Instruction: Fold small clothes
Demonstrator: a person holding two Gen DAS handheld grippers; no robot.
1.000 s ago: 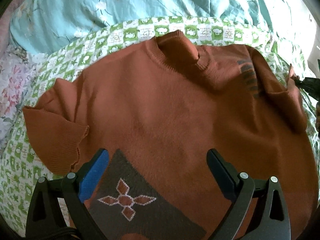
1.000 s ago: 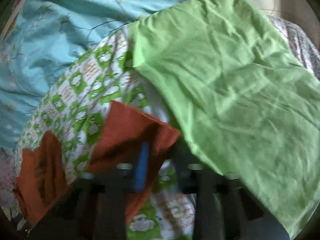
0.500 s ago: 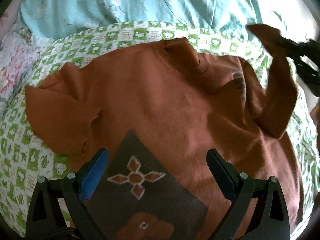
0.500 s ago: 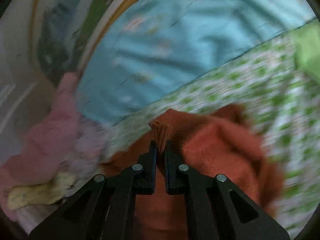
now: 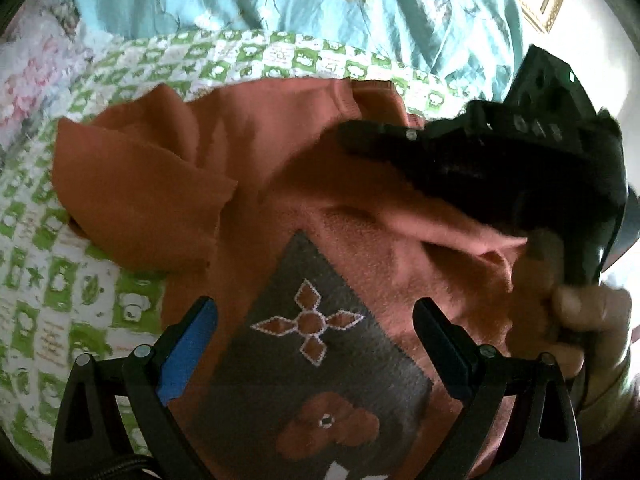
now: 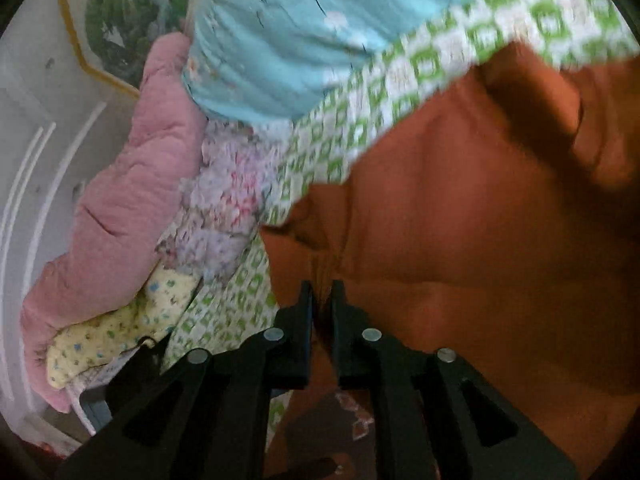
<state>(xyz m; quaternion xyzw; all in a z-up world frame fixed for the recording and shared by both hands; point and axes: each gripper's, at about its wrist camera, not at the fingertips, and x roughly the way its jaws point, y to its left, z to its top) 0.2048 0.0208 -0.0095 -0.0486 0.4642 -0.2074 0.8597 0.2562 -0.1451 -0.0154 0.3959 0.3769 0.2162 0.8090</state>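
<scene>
Your left tool [image 5: 316,336] is spread wide, hovering over the rust sweater [image 5: 280,184] lying on the green-checked bedcover [image 5: 48,264]. Your right tool [image 6: 322,300] is clamped on a sweater fold. Only its view shows the pink quilt [image 6: 120,208] to its left.

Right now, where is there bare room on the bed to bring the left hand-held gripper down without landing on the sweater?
Free patch: the green checked sheet left of the sweater, below its folded left sleeve. A thinner strip runs between the collar and the blue quilt. The right side is crowded: the right hand-held gripper is pulling the other sleeve across.
</scene>
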